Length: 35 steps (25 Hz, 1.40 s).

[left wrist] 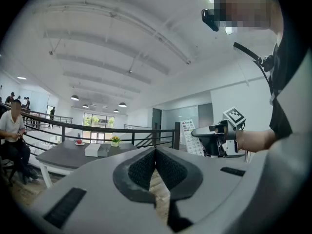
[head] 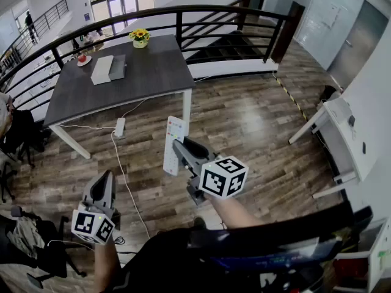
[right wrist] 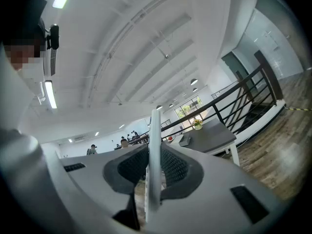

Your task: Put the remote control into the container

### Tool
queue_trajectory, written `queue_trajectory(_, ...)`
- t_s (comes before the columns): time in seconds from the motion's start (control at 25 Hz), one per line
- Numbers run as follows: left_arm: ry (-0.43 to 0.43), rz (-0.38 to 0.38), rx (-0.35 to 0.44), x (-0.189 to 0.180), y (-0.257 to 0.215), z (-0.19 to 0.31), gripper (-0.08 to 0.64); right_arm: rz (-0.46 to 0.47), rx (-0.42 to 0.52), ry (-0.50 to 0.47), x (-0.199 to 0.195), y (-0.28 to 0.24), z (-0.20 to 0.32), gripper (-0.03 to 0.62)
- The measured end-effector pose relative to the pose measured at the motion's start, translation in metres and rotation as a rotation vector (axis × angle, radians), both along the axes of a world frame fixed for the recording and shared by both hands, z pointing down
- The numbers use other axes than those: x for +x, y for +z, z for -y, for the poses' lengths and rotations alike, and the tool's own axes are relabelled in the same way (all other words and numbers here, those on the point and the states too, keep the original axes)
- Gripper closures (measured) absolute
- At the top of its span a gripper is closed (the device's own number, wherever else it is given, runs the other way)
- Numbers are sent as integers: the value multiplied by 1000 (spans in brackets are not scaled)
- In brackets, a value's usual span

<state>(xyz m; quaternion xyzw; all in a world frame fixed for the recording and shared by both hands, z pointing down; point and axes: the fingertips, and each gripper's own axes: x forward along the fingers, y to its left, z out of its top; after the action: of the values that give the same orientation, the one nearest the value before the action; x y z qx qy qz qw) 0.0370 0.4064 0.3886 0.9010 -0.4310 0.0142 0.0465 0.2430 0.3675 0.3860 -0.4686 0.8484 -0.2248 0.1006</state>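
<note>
A white remote control [head: 175, 130] stands upright in the air over the wooden floor, with my right gripper [head: 181, 150] shut on its lower part. In the right gripper view the remote [right wrist: 154, 150] shows edge-on between the two pads. My left gripper [head: 105, 177] hangs lower left, shut and with nothing in it; its pads [left wrist: 146, 168] meet. From the left gripper view the remote [left wrist: 191, 138] appears to the right. The white and grey container [head: 109, 68] lies on the dark table [head: 146, 72] well ahead of both grippers, also visible as the container [right wrist: 184, 139] in the right gripper view.
A pot of yellow flowers [head: 140, 37] and a plate with a red fruit [head: 82, 58] share the table. A power strip [head: 120, 127] and its cable lie on the floor. A black railing [head: 183, 17] runs behind. A person [left wrist: 12, 130] sits at left; a white desk [head: 339, 133] stands right.
</note>
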Motion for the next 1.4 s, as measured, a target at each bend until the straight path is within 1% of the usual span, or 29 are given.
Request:
queue_trajectory(0.24,-48,-33,16,-6,0,0,554,1,-7,15,3,2,-1,509)
queue_trajectory(0.44,-90,-47,52,-17,-6,-2,552,-11,-1,11,-1,0,-3,509)
queue_trajectory(0.6,-114,-57,51,-24,-5,-1,554,-22,9,9,-6,-1,-3,509)
queue_trajectory(0.8,-131,-49,69,-33,-6,-1,554,-34,37,15,-10,-7,-6,509)
queue_trajectory(1.0,-181,-39,95,-48,-6,4,554,-59,49,25,-18,-9,-4,509)
queue_trajectory(1.2,-163,-58,96,-61,-6,5,552,-62,39,41,-32,-11,-2,509)
queue_trajectory(1.4,-122,-56,108,-76,-3,4,552,-65,54,53,-52,-14,-3,509)
